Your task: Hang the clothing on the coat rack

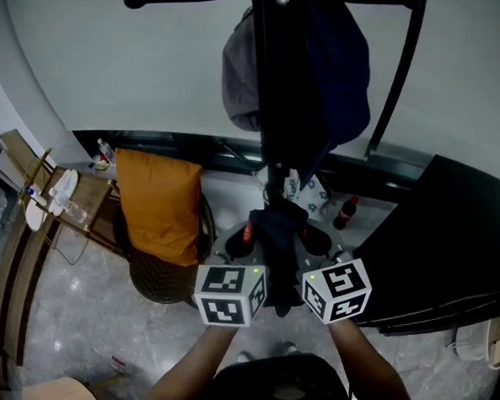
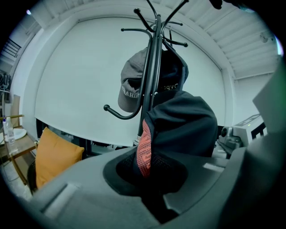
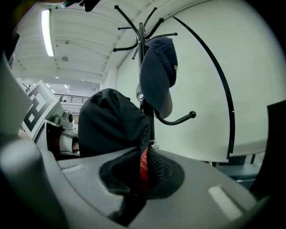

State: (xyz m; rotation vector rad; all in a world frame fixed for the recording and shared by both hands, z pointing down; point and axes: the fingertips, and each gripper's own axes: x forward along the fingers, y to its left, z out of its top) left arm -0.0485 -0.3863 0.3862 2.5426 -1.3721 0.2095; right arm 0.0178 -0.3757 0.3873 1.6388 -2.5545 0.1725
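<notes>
**Coat rack**: upper hooks already carry a grey cap and a navy cap. **Dark garment**: bunched just in front of the pole, held up between both grippers and not yet on a hook. **Left hand-held gripper** and **right hand-held gripper**: each is clamped on a fold beside the red trim. Risk: the bunched cloth may miss the free hook, knock a cap loose, or slip from such narrow pinches.

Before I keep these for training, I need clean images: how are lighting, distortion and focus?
Head view: the dark garment and coat rack sink to near-black against the bright wall. Left gripper view: strong fisheye bending, black corners, jaws blurred. Right gripper view: same bending; ceiling light glares.
</notes>
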